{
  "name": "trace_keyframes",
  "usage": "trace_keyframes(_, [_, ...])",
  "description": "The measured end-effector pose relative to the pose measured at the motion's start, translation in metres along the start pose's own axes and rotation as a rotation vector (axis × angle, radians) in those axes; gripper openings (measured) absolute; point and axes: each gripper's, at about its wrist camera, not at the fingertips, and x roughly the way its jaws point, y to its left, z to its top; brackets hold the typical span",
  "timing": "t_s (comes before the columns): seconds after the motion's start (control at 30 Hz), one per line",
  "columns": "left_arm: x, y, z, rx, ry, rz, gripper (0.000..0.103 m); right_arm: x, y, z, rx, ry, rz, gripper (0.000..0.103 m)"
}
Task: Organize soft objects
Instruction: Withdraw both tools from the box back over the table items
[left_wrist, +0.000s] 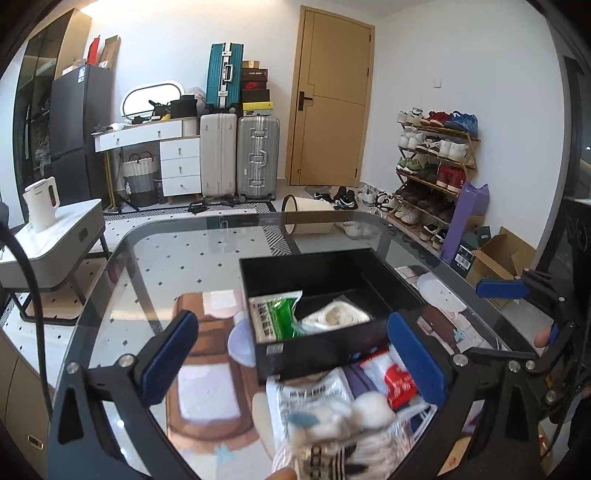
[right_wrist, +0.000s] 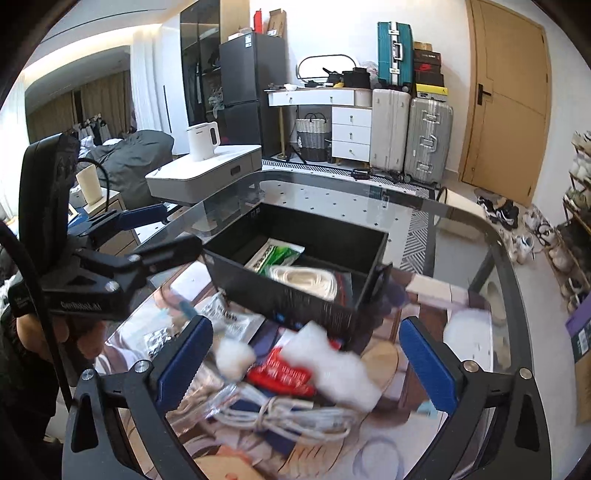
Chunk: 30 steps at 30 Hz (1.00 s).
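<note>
A black box (left_wrist: 332, 347) stands on the glass table (left_wrist: 177, 251); it holds a green and white packet (left_wrist: 275, 314) and a white coil in plastic (left_wrist: 336, 314). The box also shows in the right wrist view (right_wrist: 306, 299), with the packet (right_wrist: 280, 254) and coil (right_wrist: 306, 280) inside. In front of the box lies a pile: a red and white packet (right_wrist: 284, 373), cotton balls (right_wrist: 234, 356), white cotton wadding (right_wrist: 340, 365), a white cord bundle (right_wrist: 284, 415). My left gripper (left_wrist: 295, 358) is open and empty over the pile. My right gripper (right_wrist: 306, 365) is open and empty above it.
The right gripper shows at the right edge of the left wrist view (left_wrist: 517, 291); the left gripper's body shows at the left of the right wrist view (right_wrist: 110, 273). A printed cotton packet (left_wrist: 314, 398) lies nearest me. A white side table with a kettle (left_wrist: 40, 203) stands left.
</note>
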Motion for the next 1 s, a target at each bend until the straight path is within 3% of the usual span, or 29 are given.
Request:
trace_keyframes(0.43, [-0.037,-0.002,-0.034,0.011,0.028,0.048,0.103,-0.014,0.006,-0.04,0.087,0.028,-0.008,0.102])
trace_keyframes(1.0, [-0.028,-0.015,-0.076,0.036,0.126,0.054,0.103,0.004,0.001,-0.076,0.141,0.124,-0.032,0.102])
